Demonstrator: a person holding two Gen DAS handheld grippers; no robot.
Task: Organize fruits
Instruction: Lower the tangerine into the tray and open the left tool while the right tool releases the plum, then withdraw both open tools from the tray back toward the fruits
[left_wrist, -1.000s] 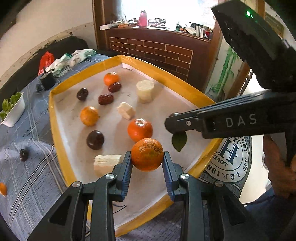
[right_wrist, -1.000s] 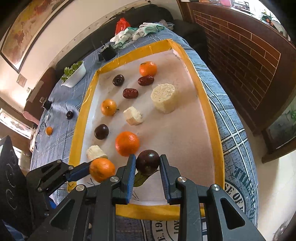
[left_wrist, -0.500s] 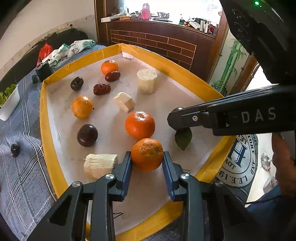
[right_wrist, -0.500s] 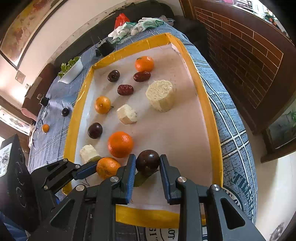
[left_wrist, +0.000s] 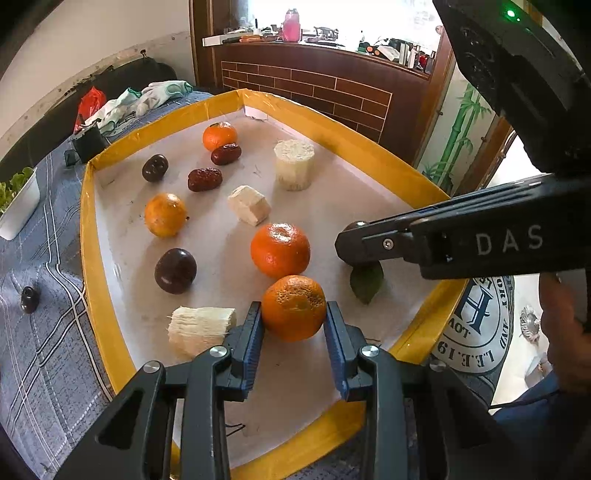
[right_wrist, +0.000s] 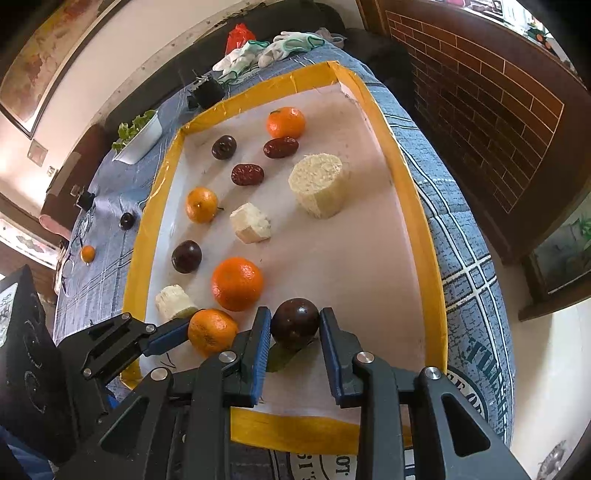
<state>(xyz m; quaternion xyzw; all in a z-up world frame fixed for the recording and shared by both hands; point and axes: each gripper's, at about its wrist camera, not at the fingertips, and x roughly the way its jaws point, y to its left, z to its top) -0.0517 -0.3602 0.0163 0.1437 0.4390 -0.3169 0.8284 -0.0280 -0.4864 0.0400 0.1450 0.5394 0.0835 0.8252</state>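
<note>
Lowered since a second ago: both grippers, now close above tray (left_wrist: 88, 221) near its front edge. Left gripper (left_wrist: 293, 325) clamped on mandarin (left_wrist: 293, 308), just in front of bigger orange (left_wrist: 280, 250), beside pale sugarcane chunk (left_wrist: 201, 326). Right gripper (right_wrist: 293, 334) clamped on dark plum (right_wrist: 294, 323), green leaf (right_wrist: 280, 360) beneath. Elsewhere on tray: more oranges, plums, two dates (right_wrist: 247, 174), pale chunks. Off tray on cloth: small plum (right_wrist: 126, 220), small orange (right_wrist: 88, 253).
</note>
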